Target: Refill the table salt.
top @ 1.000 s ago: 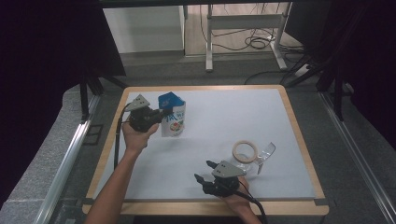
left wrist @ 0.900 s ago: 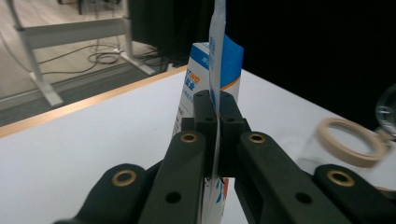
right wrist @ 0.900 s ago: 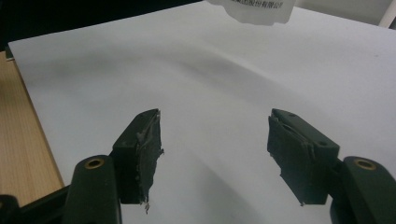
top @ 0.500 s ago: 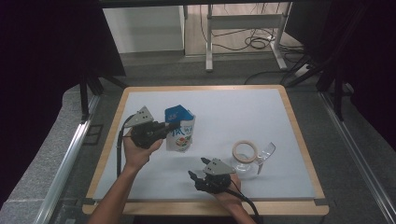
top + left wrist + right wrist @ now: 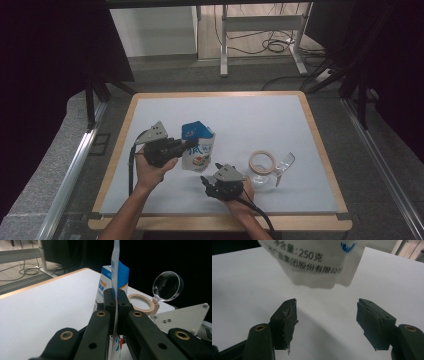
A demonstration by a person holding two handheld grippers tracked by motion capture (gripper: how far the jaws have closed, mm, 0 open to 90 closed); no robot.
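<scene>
Both black two-jaw grippers are working over a white tabletop with a light wooden rim (image 5: 119, 150), seen from the high view. Largest among the things on it, a white-and-blue printed plastic pouch (image 5: 199, 145) is standing just left of the table's centre, its top edge caught side-on by the left gripper (image 5: 189, 144). Through the left gripper view, that gripper's jaws are clenching tight on a thin flap of the pouch (image 5: 115, 277), which is rising straight up between them. The person's left hand (image 5: 150, 167) is wrapping around the gripper's body from below, a grey three-cornered plate (image 5: 155, 133) sitting on top.

Nearer the table's front edge, the right gripper (image 5: 207, 181) is pointing toward the pouch's lower end with its jaws standing released and well apart. In the right gripper view, the worn pads (image 5: 287, 320) are gripping nothing, and the pouch's printed bottom (image 5: 317, 262) is hanging just ahead of them, clear of both.

Right of the right gripper, a beige ring-shaped roll of tape (image 5: 263, 162) is lying flat, just beside a small clear plastic lens on a stand (image 5: 285, 164).
</scene>
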